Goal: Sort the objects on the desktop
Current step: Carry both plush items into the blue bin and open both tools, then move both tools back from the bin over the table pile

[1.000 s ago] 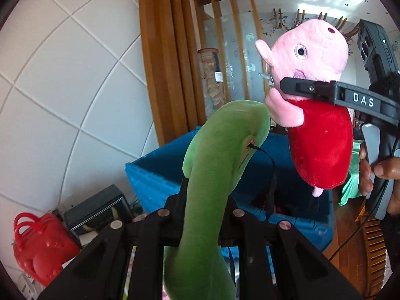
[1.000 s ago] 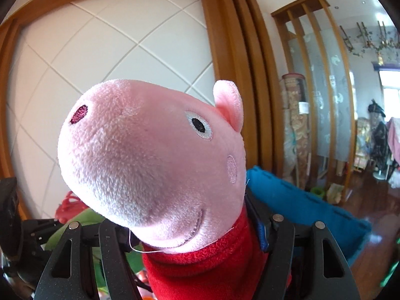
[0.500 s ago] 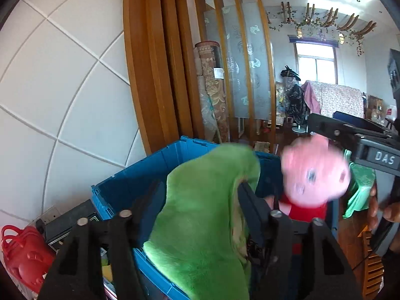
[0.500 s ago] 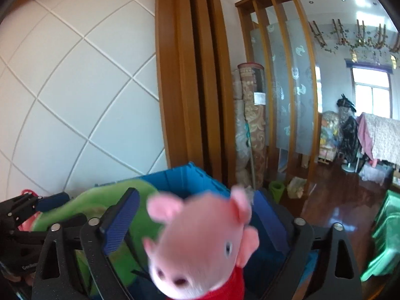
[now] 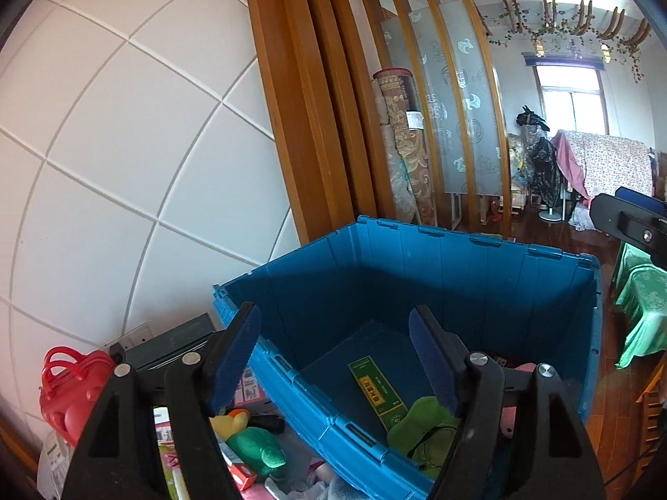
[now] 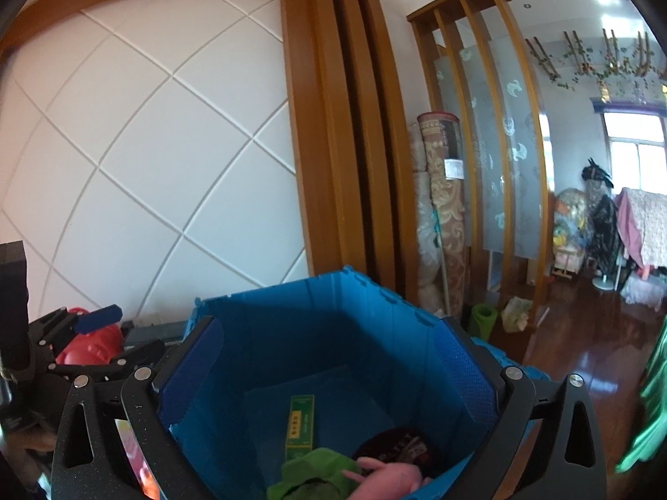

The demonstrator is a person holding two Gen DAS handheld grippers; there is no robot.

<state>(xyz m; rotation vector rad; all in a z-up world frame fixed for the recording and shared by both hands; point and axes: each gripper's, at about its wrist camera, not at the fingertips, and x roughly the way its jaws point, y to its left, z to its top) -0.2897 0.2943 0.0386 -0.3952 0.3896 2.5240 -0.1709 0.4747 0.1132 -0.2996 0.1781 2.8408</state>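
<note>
A deep blue bin (image 5: pixel 417 258) stands in front of both grippers. Inside it lie the green plush (image 5: pixel 421 421) and, beside it, the pink pig plush (image 5: pixel 508 416), next to a long green box (image 5: pixel 377 391). My left gripper (image 5: pixel 333 354) hangs over the bin's near rim; its jaws are opening with nothing between them. In the right wrist view my right gripper (image 6: pixel 327 371) is above the bin (image 6: pixel 292 325), jaws opening wide and empty. The green plush (image 6: pixel 317 475) and the pig (image 6: pixel 392 475) lie below it. The left gripper (image 6: pixel 96 321) shows at the left edge.
A red plastic basket (image 5: pixel 71 387), a black box (image 5: pixel 175 341) and small toys, among them a green one (image 5: pixel 258 446), lie left of the bin. A white panelled wall and a wooden post (image 5: pixel 308 125) stand behind. Rolled carpets (image 5: pixel 404 146) lean beyond the bin.
Both grippers went from shut on their toys to open. The green plush and the pig plush dropped out of them and now lie in the blue bin.
</note>
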